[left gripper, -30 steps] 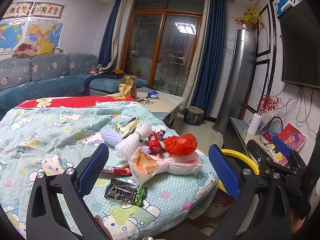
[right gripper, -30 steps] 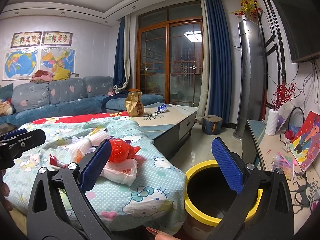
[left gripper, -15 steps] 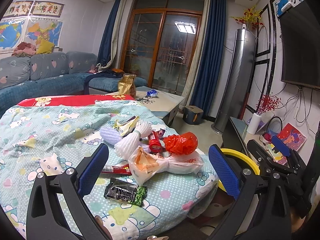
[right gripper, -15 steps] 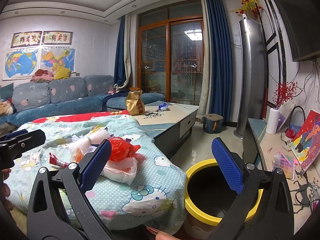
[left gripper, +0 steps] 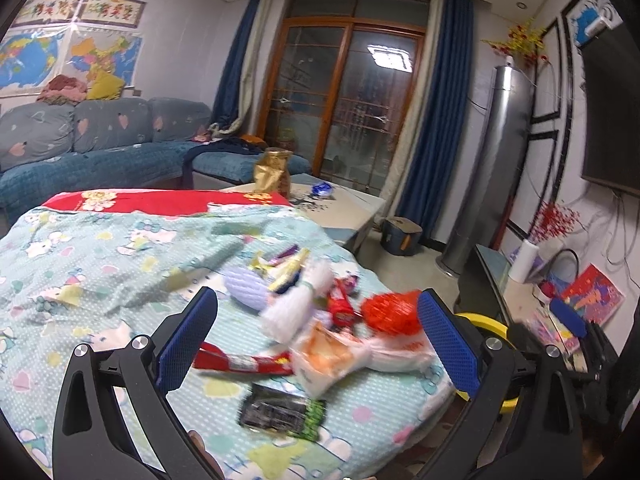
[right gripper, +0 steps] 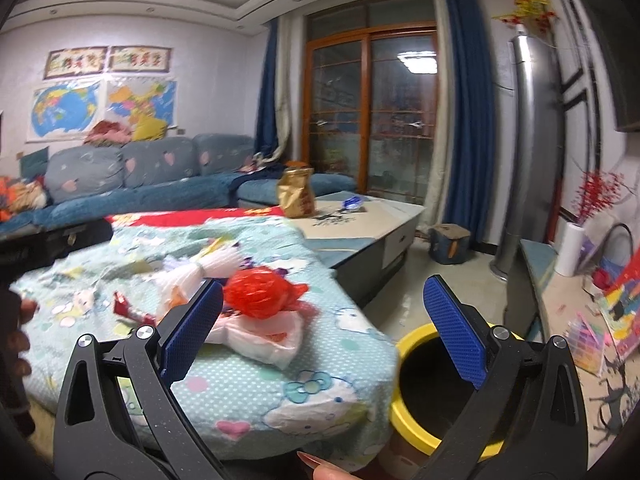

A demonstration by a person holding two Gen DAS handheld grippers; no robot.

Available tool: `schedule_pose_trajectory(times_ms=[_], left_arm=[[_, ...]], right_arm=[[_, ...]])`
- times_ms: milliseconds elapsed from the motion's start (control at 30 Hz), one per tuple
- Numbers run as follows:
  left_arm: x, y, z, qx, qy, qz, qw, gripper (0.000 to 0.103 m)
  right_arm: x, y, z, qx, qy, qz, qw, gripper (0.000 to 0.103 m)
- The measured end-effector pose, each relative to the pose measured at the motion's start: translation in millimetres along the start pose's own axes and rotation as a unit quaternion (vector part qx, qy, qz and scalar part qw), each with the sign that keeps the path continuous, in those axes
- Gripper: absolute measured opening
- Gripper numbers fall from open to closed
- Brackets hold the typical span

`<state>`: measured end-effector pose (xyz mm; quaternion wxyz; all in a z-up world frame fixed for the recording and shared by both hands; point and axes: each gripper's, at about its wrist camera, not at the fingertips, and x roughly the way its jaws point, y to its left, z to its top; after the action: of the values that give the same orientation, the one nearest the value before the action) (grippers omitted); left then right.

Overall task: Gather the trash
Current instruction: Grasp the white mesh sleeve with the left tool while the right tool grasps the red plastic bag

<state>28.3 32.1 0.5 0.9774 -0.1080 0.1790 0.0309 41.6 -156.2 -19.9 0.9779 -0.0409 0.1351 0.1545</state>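
Your left gripper [left gripper: 316, 344] hangs above the trash pile [left gripper: 320, 320] on the patterned cloth [left gripper: 100, 272], jaws spread wide and holding nothing. Your right gripper [right gripper: 324, 328] is spread and empty too, between the red bag [right gripper: 260, 290] and the yellow-rimmed bin [right gripper: 416, 412] beside the table.

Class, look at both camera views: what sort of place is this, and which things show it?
Most likely a home living room: a blue sofa, a low coffee table and a wall-mounted television near curtained glass doors.
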Motion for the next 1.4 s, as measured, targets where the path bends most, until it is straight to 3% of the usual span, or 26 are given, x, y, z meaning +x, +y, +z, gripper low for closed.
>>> schedule_pose_trajectory(times_ms=[233,333,633,867,933,1100,1167,1333,1400], left_arm=[[6.7,38.1,17.0,-0.023,0.0,0.03,0.9993,0.097],[16.1,53.0,21.7,-0.032,0.013,0.015,0.9993,0.097],[78.1,67.5,18.7,-0.046,0.096,-0.012,0.9943,0.096],[131.8,59.3,2.7,-0.064,0.164,-0.065,0.9822,0.094],[139.8,55.2,-0.6,-0.059,0.172,-0.066,0.981,0.084],[160.3,48.9,-7.9,-0.059,0.206,-0.068,0.9744,0.07],[167.1,47.1,-9.6,-0.054,0.216,-0.066,0.9726,0.061],[170.9,43.2,-10.1,-0.045,0.222,-0.07,0.9714,0.024],[168.9,39.7,-8.4,-0.035,0.216,-0.069,0.9734,0.019]], right_arm=[[26.0,35.7,7.5,-0.041,0.025,0.06,0.997,0.092],[40.8,41.2,12.4,-0.045,0.037,0.077,0.995,0.092],[99.6,31.2,10.3,-0.051,0.107,0.076,0.99,0.092],[127.1,25.2,1.9,-0.041,0.148,0.09,0.984,0.076],[130.5,24.6,0.3,-0.039,0.153,0.098,0.983,0.07],[139.1,26.5,-1.2,-0.034,0.17,0.127,0.977,0.033],[139.6,26.9,-1.1,-0.032,0.17,0.134,0.976,0.025],[137.4,23.0,2.8,-0.019,0.159,0.142,0.977,0.016],[136.0,20.0,5.9,-0.012,0.152,0.14,0.978,0.015]])
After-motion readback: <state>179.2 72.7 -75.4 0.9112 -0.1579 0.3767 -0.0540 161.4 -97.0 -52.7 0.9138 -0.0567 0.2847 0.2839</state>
